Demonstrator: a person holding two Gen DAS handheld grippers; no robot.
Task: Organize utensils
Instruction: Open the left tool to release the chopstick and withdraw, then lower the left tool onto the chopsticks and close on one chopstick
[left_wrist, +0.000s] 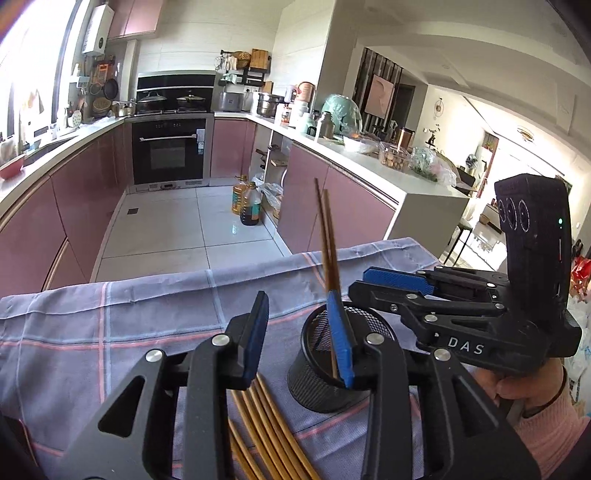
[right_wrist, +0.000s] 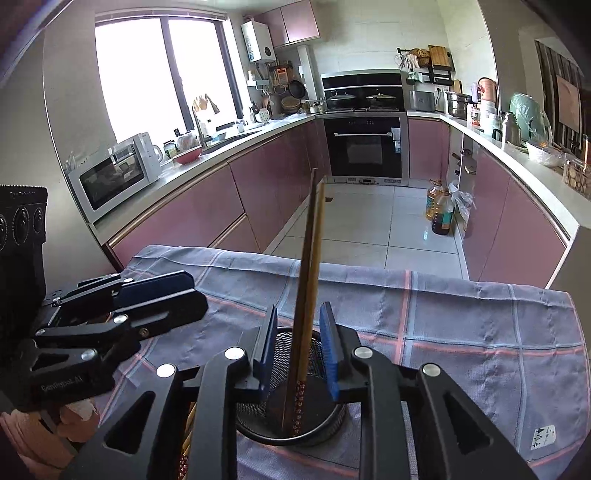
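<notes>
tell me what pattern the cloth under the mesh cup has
Grey-blue cloth with a pink and pale blue check; clearest in the right wrist view.

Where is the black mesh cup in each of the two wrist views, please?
Left wrist view: the black mesh cup stands low and right of centre, partly behind the left tool's right finger.
Right wrist view: the cup is bottom centre, between and behind the right tool's fingers.
Shared landmark: the pair of chopsticks standing in it; also the oven.
</notes>
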